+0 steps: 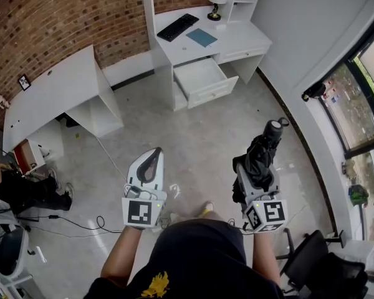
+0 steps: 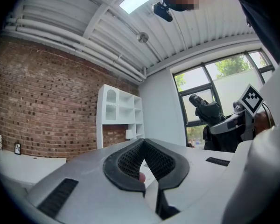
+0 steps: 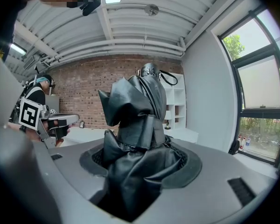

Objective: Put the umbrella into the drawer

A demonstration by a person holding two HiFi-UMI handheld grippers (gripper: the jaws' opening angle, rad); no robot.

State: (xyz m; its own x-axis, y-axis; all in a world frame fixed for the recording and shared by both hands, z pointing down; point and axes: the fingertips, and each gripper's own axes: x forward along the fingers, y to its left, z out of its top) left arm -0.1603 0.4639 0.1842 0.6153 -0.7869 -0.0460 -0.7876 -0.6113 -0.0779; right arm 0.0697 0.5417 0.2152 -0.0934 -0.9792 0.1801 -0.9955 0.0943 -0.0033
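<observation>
**Umbrella in your right claw, drawer far ahead**

Your right claw point(image 1: 254, 178) is squeezed tight on the black folded umbrella point(image 1: 262, 154). The soft cloth part sits between the jaws. The handle end, with its little loop, sticks out past the tips and points away from you. Your left claw point(image 1: 151, 164) is closed with nothing in it, and its tips touch. You hold both claws up in the air above the floor point(image 1: 193, 136). The drawer point(image 1: 202, 80) is pulled open in the white desk point(image 1: 243, 39) ahead, well apart from the umbrella.
</observation>
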